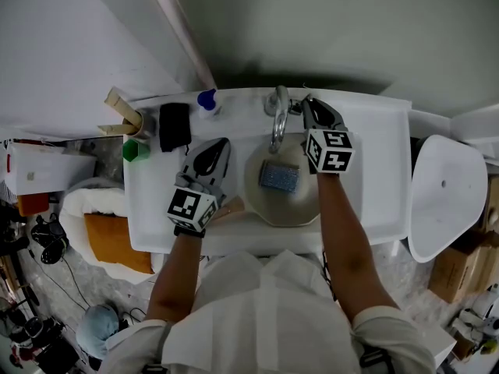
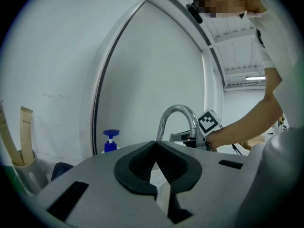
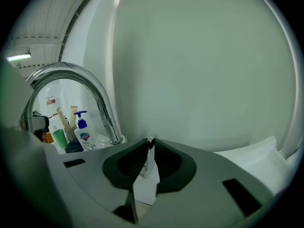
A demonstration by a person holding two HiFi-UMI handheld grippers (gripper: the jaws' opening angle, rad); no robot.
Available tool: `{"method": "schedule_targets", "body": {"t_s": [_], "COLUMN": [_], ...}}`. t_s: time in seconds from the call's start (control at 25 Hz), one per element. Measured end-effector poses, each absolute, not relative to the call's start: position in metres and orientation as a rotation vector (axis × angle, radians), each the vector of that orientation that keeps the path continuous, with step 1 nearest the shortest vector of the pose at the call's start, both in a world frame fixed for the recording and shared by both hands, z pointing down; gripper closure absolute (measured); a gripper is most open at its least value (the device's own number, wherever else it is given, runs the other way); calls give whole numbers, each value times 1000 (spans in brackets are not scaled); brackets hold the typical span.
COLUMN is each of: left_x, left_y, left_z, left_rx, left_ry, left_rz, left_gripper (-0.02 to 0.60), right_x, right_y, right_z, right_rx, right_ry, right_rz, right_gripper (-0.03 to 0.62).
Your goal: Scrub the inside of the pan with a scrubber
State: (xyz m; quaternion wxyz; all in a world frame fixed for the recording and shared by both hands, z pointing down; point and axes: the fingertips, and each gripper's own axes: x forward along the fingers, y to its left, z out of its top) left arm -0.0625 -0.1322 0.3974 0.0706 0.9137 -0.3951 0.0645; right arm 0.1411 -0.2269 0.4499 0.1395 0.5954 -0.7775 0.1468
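A pale round pan (image 1: pixel 300 209) sits in the white sink (image 1: pixel 374 170) under the chrome tap (image 1: pixel 277 119). A blue scrubber (image 1: pixel 278 178) lies loose inside it. My right gripper (image 1: pixel 309 109) reaches past the pan to the back of the sink. Its jaws are shut on the tap's thin chrome lever (image 3: pixel 151 161), seen in the right gripper view (image 3: pixel 148 145). My left gripper (image 1: pixel 212 158) rests over the counter left of the pan, shut with nothing between its pads (image 2: pixel 155 144). The left gripper view shows the tap (image 2: pixel 178 115) and the right hand at it.
A blue-pump soap bottle (image 1: pixel 207 100) stands at the back left of the counter, with a black object (image 1: pixel 175 125), a green cup (image 1: pixel 134 150) and a holder of tubes (image 1: pixel 125 115) beside it. A white seat-like object (image 1: pixel 448 193) stands right of the sink.
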Motion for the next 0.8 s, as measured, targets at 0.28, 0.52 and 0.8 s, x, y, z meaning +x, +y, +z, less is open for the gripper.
{"method": "schedule_targets", "body": {"t_s": [0.28,0.52,0.8], "left_x": [-67,-67,-68], "left_y": [-132,-132,-131], "left_z": [396,394,396], "left_rx": [2743,2744,2746], "left_ry": [-1205,-1212,-1205], "left_rz": [202,198,199], "left_gripper": [566,566,566], "right_x": [148,159,162], "right_y": [-228,-227,-227], "right_z": [455,463,468], "right_rx": [1704,1751,1776], "right_ry": [-2244,-2229,-2243], "right_rz": [474,577,645], "right_gripper": [546,543,543]}}
